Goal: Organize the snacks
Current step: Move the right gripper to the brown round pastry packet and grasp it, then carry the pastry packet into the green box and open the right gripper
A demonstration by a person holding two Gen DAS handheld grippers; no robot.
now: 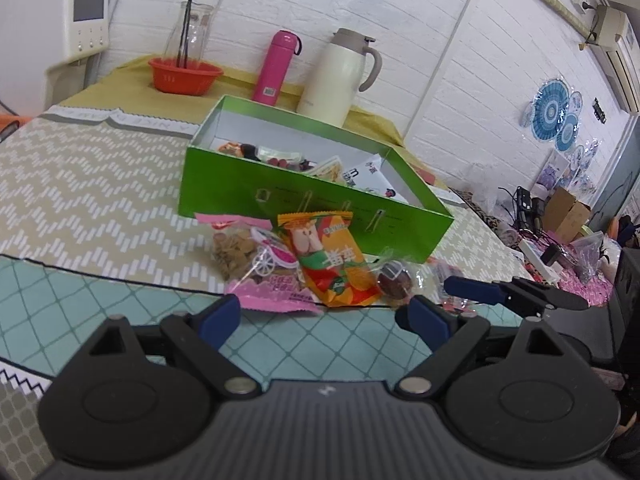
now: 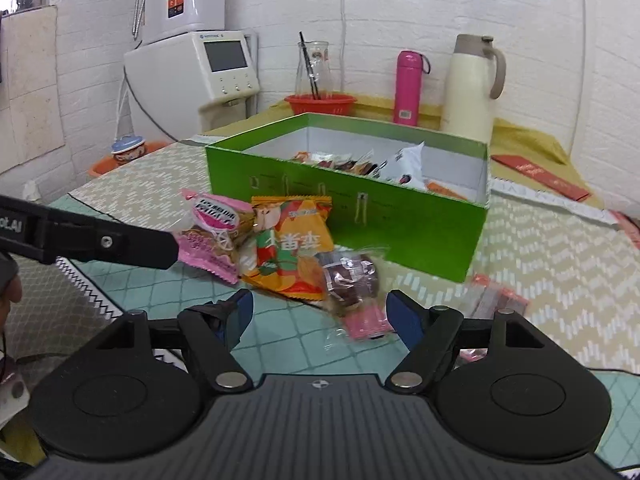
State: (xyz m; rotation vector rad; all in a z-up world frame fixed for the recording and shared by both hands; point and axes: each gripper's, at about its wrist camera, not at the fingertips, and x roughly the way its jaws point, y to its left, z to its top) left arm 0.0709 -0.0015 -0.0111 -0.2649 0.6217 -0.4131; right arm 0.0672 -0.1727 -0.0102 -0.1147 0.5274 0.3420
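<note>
A green box [image 1: 280, 196] [image 2: 400, 224] stands open on the table with several snack packets inside. In front of it lie a pink packet [image 1: 256, 264] [image 2: 212, 232], an orange packet [image 1: 332, 260] [image 2: 292, 248] and a clear-wrapped dark snack [image 1: 394, 278] [image 2: 352, 280]. My left gripper [image 1: 324, 318] is open and empty, just short of the pink and orange packets. My right gripper [image 2: 322, 316] is open and empty, its jaws either side of the dark snack's near end. A small red-wrapped snack [image 2: 496, 300] lies to the right.
Behind the box stand a pink bottle [image 1: 276, 68] [image 2: 408, 88], a cream thermos jug [image 1: 340, 76] [image 2: 472, 88] and a red basket [image 1: 184, 74] [image 2: 320, 104] holding a glass carafe. A water dispenser [image 2: 200, 76] stands at the back left. Cluttered items [image 1: 560, 232] lie right.
</note>
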